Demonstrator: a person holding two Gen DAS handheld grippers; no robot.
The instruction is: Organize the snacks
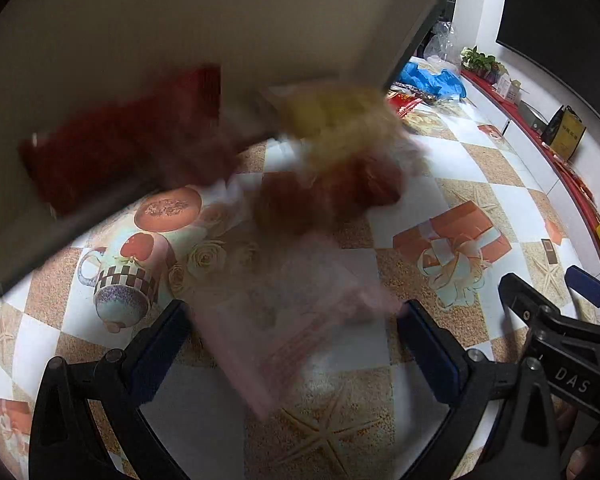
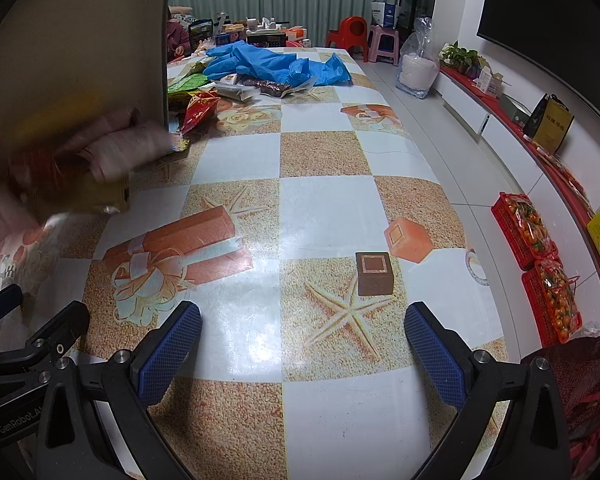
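Left claw [image 1: 296, 344] stood wide open, nothing between its pads. Just ahead of it, toward 12 o'clock, a pinkish snack packet [image 1: 296, 320] showed heavily smeared by motion blur; I could not tell whether it lay on the worktop [image 1: 452, 168] or was in the air. Beyond it, further toward 12, sat a brown-red packet [image 1: 328, 192] and a yellow packet [image 1: 336, 120], both blurred. At 10 o'clock a red packet [image 1: 120, 148] lay inside a beige box [image 1: 140, 32] tipped open toward me.

Right claw [image 2: 302, 344] was also wide open and empty, over bare checked worktop. From its view the blurred packets were at 10 o'clock beside the box wall; more loose snacks [image 2: 198, 106] and blue gloves [image 2: 276, 62] lay at 12 o'clock, well apart.

My judgement: the step was loading packets into the box. To do it well I would wait for the view to steady, square the left claw on the pink packet's short edge, close lightly so the film does not crumple, and slide it in beside the red one. Right claw could brace the box.
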